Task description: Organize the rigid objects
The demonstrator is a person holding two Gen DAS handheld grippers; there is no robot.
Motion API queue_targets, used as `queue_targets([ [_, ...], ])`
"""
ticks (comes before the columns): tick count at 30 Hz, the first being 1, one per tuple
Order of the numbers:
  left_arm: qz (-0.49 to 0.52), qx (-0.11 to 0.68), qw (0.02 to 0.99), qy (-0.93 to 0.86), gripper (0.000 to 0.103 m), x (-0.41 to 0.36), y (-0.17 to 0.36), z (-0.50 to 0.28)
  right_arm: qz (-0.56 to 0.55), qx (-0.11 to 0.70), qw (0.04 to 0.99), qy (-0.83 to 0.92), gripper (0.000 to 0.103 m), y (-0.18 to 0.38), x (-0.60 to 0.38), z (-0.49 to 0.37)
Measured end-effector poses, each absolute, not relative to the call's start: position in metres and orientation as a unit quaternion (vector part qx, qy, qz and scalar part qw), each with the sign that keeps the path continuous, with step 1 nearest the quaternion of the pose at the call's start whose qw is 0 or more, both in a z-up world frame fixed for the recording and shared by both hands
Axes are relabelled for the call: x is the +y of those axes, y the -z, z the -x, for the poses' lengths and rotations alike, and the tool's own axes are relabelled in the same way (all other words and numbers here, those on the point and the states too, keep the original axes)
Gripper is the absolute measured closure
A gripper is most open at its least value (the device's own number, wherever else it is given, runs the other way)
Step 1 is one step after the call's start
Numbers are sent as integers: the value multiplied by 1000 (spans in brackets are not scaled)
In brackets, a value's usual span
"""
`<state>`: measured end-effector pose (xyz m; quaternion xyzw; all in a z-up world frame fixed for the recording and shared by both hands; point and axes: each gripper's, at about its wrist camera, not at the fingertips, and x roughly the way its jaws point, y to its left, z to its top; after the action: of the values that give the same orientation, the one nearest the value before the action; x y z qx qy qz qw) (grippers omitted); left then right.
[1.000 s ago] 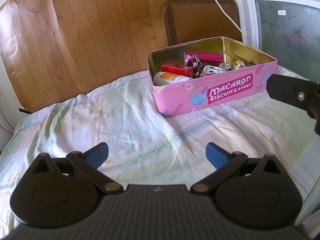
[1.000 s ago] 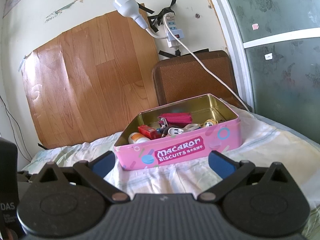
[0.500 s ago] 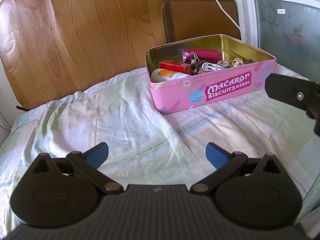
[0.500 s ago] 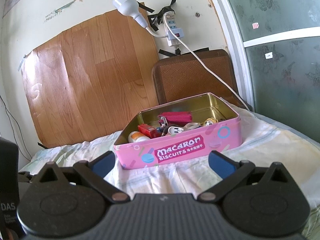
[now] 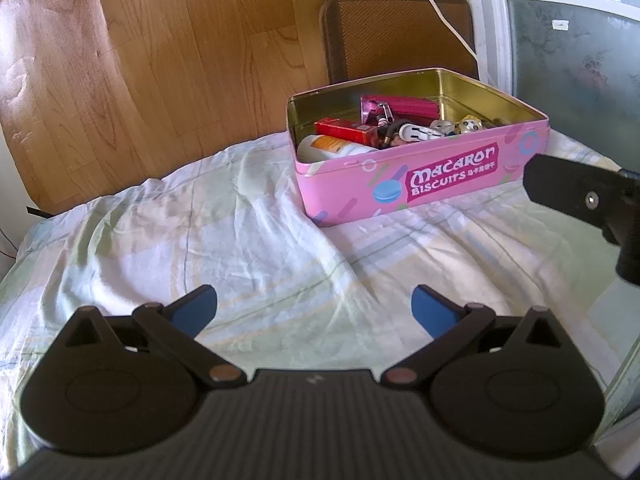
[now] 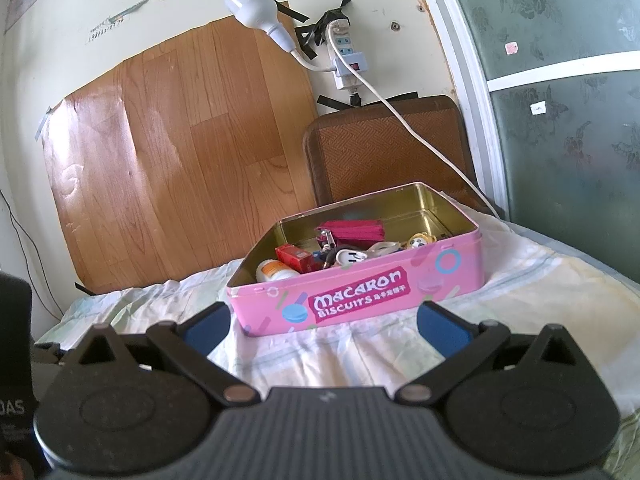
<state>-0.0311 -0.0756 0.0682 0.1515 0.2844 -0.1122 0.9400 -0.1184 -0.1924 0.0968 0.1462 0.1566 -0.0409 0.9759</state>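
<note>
A pink biscuit tin [image 5: 436, 184] [image 6: 360, 296] stands open on the bed sheet. Inside lie a magenta pouch [image 5: 400, 106] [image 6: 352, 230], a red box [image 5: 344, 130] [image 6: 294, 258], a white bottle [image 5: 328, 148] [image 6: 274, 272] and several small trinkets. My left gripper [image 5: 314, 310] hovers open over bare sheet, well short of the tin and to its left. My right gripper [image 6: 324, 324] is open too, its blue pads near the tin's front wall with nothing between them. Its black body [image 5: 580, 200] shows at the right edge of the left wrist view.
A pale striped sheet [image 5: 240, 248] covers the bed. Behind the tin stands a brown woven chair back [image 6: 384, 152] against a wood-pattern panel [image 6: 180, 152]. A power strip [image 6: 346, 56] with a white cable and a bulb [image 6: 252, 4] hangs on the wall. Frosted glass [image 6: 560, 120] is at the right.
The left wrist view has drifted slightly, so the tin sits a little higher and further left in it. The right gripper has barely moved. Both stay open.
</note>
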Motion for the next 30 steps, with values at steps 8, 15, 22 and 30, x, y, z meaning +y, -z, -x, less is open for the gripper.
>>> queue_targets([
  [8,-149,286,939,118,0,-75,-69,30,-146,157,976,40,0,-97,-193,118],
  [15,-148,288,938,120,0,-74,-69,29,-146,157,976,42,0,-97,-192,118],
  [22,-146,291,938,122,0,-76,-70,29,-146,157,976,42,0,-97,-191,118],
  [30,-144,292,937,127,0,-76,-70,29,-144,159,976,40,0,-97,-191,118],
])
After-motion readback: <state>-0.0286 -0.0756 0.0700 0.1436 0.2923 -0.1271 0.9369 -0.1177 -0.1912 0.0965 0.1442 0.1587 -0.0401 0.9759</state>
